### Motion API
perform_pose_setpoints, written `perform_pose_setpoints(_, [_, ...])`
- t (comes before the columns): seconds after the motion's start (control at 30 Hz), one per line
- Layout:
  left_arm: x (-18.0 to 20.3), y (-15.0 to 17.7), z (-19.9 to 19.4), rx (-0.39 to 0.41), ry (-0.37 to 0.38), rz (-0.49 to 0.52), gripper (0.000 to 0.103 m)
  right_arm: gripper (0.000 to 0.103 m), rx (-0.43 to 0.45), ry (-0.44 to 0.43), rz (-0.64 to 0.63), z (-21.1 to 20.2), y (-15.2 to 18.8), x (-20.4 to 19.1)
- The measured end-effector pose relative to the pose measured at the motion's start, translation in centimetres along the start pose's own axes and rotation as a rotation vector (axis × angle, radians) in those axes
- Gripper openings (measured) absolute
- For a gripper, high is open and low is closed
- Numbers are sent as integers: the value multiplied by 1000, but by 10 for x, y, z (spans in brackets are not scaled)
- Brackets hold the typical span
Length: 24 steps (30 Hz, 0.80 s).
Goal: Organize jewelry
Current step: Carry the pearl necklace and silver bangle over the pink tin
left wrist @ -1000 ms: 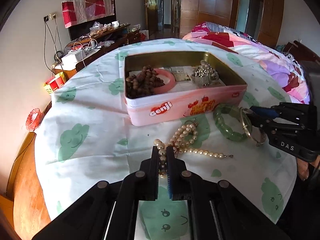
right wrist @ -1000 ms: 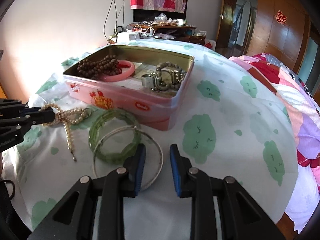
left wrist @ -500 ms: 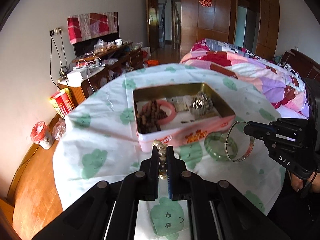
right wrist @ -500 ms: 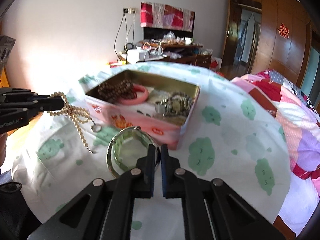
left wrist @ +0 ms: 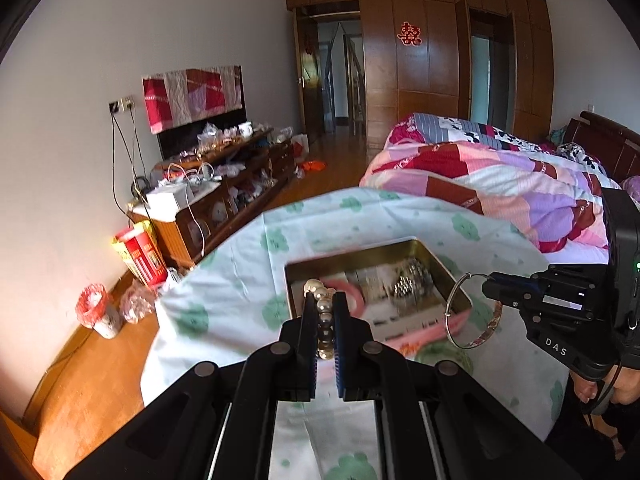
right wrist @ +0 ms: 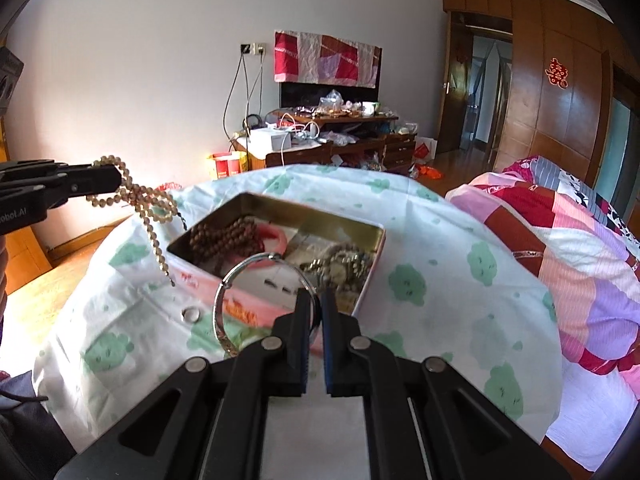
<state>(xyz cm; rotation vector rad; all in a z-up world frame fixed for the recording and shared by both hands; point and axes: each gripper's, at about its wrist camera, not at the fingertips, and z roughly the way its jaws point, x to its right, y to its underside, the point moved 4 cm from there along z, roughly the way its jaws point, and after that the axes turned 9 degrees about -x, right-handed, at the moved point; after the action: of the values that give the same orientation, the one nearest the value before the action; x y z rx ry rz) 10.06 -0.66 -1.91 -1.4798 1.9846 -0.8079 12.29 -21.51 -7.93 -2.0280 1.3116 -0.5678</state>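
Both pieces are now lifted clear of the table (right wrist: 460, 240): a second ago the pearls (right wrist: 140, 200) lay on the cloth by the tin's near wall with the left gripper (left wrist: 325, 322) just closing on them, and the right gripper (right wrist: 316, 308) sat open around the bangle (right wrist: 224, 280). Now the left jaws are clenched on the pearl strand, its loops and tail dangling in the air off the tin's left corner; the right jaws are pinched on the silver bangle's rim, holding it upright above the tin's near edge. So both pickups look done and the drop into the tin (right wrist: 372, 248) comes next. The tin is open, mid-table, already holding brown beads (right wrist: 224, 236), a pink bangle (right wrist: 280, 240) and a metallic bracelet cluster (right wrist: 344, 264). A green bangle (left wrist: 444, 354) is on the cloth by the tin's near wall, so at least one more item remains. Risk: the pearl tail could snag the tin rim. Surface: round table under a white cloth with green cloud print. Room: a bed (right wrist: 560, 240) with a patchwork quilt on the right, a cluttered sideboard (right wrist: 332, 136) on the far wall, wooden wardrobes (right wrist: 560, 80) behind.
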Motion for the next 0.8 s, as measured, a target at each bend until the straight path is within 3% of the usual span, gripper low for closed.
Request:
perform_pose_setpoints(0.3, [-1,-26,23,7,-29,19,5,7,28,-3,38,7,-26,16])
perform_pose_setpoints(0.8, [8,-31,76,-53,-47,41,6,7,-13,14,73,47,-41,28])
